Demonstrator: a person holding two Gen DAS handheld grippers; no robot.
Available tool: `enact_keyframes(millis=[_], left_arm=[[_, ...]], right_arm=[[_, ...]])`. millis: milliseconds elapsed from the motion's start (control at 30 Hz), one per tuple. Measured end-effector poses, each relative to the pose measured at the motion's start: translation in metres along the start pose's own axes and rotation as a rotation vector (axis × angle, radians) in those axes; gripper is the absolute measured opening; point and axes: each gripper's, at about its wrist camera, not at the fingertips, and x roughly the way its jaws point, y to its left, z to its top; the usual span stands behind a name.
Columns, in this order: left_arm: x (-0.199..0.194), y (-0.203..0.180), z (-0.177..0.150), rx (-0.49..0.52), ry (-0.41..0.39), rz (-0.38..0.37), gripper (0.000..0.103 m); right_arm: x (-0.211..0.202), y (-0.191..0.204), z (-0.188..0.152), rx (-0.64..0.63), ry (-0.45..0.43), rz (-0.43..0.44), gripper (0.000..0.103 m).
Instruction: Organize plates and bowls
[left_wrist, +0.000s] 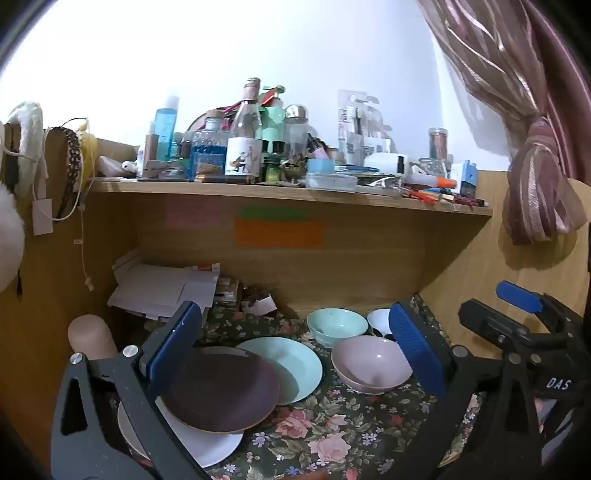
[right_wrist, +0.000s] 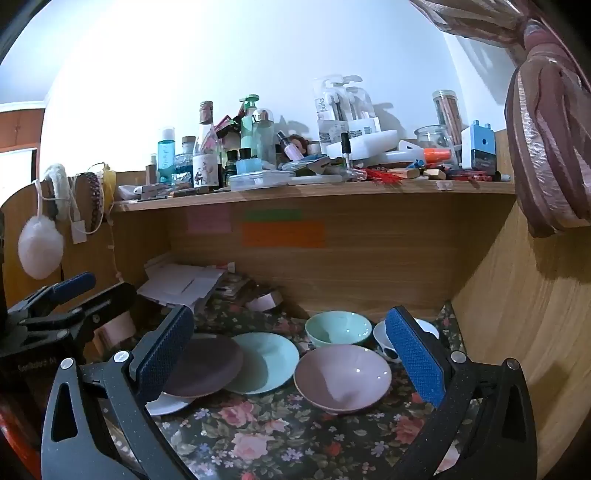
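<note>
On a floral tablecloth (right_wrist: 280, 435) inside a wooden desk alcove lie the dishes. At the left a dark purple plate (left_wrist: 221, 391) rests on top of a white plate (left_wrist: 207, 446), overlapping the near edge of a mint-green plate (left_wrist: 291, 369) beside it. To the right of these sits a pink bowl (left_wrist: 369, 363), upright, with a mint-green bowl (left_wrist: 336, 326) just behind it and a white bowl (left_wrist: 380, 319) at the back right, partly hidden by a blue pad (only its rim and some dark markings show).

The left gripper (left_wrist: 291, 354) hovers above the cloth with its jaws wide apart and nothing between the pads; in its own view the left pad stands in front of the purple plate and the right pad in front of the pink bowl's right edge, though contact cannot be told. The right gripper (right_wrist: 291, 354) is likewise spread wide and empty, framing the same dishes from slightly further right. Each gripper shows at the edge of the other's view, the two side by side.

Above the alcove a wooden shelf (right_wrist: 314, 194) carries a crowd of bottles and jars. Sticky notes (right_wrist: 284, 234) in pink, green and orange are on the back panel, a pile of papers (left_wrist: 162, 288) lies at the back left, and a tied curtain (left_wrist: 543, 184) hangs at the right.
</note>
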Motion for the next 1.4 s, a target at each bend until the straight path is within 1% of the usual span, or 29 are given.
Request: enact_keyframes(millis=[67, 100, 267, 433, 1400], left_arm=[[0.001, 0.002, 0.000, 0.008, 0.001, 0.004, 0.103], [0.000, -0.003, 0.000, 0.059, -0.010, -0.002, 0.103], [-0.002, -0.003, -0.001, 0.058, -0.009, -0.012, 0.103], [0.000, 0.000, 0.001, 0.040, -0.010, -0.005, 0.103], [0.000, 0.008, 0.000, 0.029, -0.021, 0.005, 0.103]], right_arm=[[0.000, 0.000, 0.000, 0.000, 0.002, -0.001, 0.103], [0.000, 0.000, 0.000, 0.000, 0.003, 0.000, 0.103], [0.005, 0.008, -0.001, 0.000, 0.007, 0.000, 0.103], [0.007, 0.007, -0.002, 0.008, 0.007, 0.007, 0.103], [0.009, 0.012, -0.001, 0.001, 0.010, 0.020, 0.103]])
